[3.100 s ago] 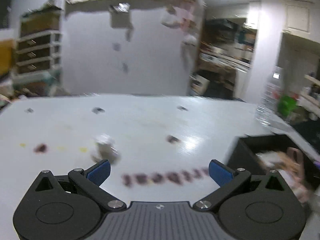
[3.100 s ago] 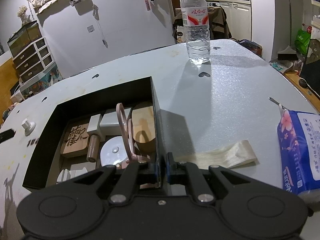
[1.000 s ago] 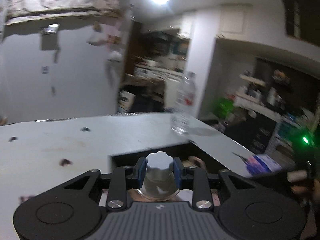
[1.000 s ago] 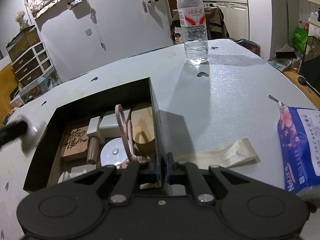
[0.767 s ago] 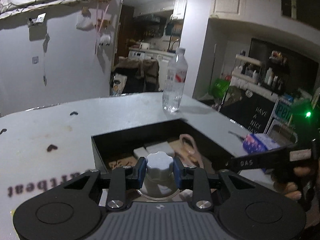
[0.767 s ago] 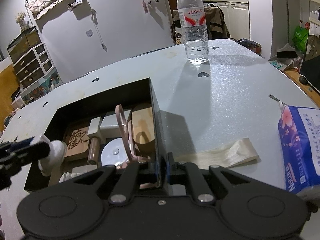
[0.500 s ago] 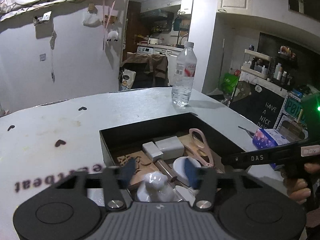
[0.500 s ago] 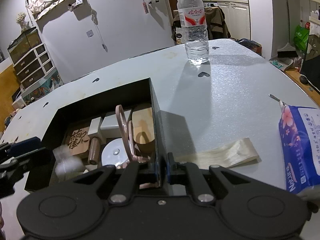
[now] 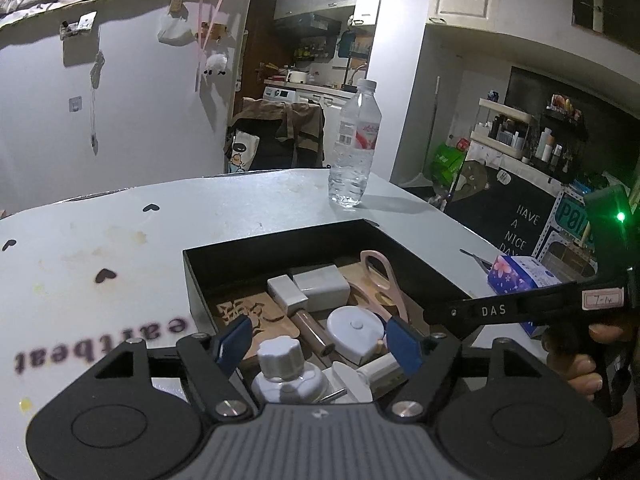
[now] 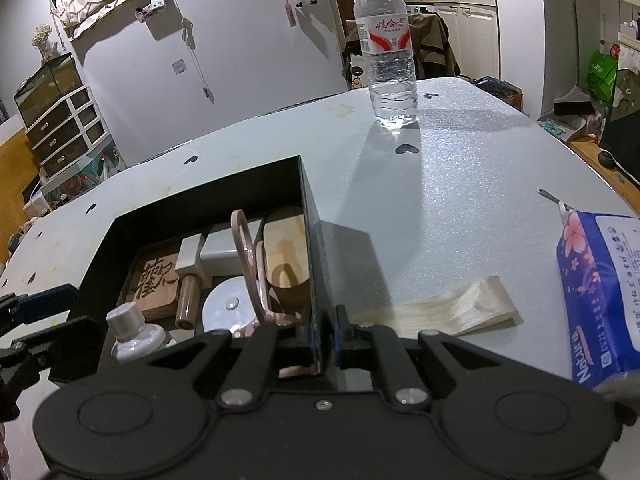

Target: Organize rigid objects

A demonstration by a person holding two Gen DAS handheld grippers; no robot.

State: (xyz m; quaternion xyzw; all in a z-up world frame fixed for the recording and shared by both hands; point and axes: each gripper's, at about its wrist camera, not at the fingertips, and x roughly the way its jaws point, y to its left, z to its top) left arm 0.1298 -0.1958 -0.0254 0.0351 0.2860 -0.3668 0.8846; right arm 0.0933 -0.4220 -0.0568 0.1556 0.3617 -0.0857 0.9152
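- The left gripper (image 9: 318,340) is seen at the bottom centre of the left wrist view, its blue-padded jaws spread wide with nothing between them.
- A small white bottle with a ribbed cap (image 9: 286,376) is found just below the spread jaws, standing upright in the near corner of the black box (image 9: 280,246); no contact with either pad is seen.
- In the right wrist view the same bottle (image 10: 132,334) appears at the lower left, inside the box wall (image 10: 310,240).
- The right gripper (image 10: 325,334) is seen at the bottom centre of its view, clamped on the box's right-hand wall, one finger inside and one outside.
- The box is crowded: pink scissors (image 9: 382,284), a white rectangular block (image 9: 320,292), a round white case (image 9: 354,330), a carved wooden plaque (image 9: 252,316) and a brown cylinder (image 9: 314,330) are packed close together in the middle of the frame.
- A wooden oval piece (image 10: 286,256) is set against the right wall, partly covered by the scissors' handles.
- A clear water bottle (image 10: 386,52) is placed upright on the white table (image 10: 440,184), at the upper centre of the right view, well apart from the box.
- A blue tissue pack (image 10: 600,292) is seen at the right edge, and a pale strip of tape or ribbon (image 10: 448,310) lies flat between it and the box.
- A chair draped with brown cloth (image 9: 288,136) is seen behind the table.
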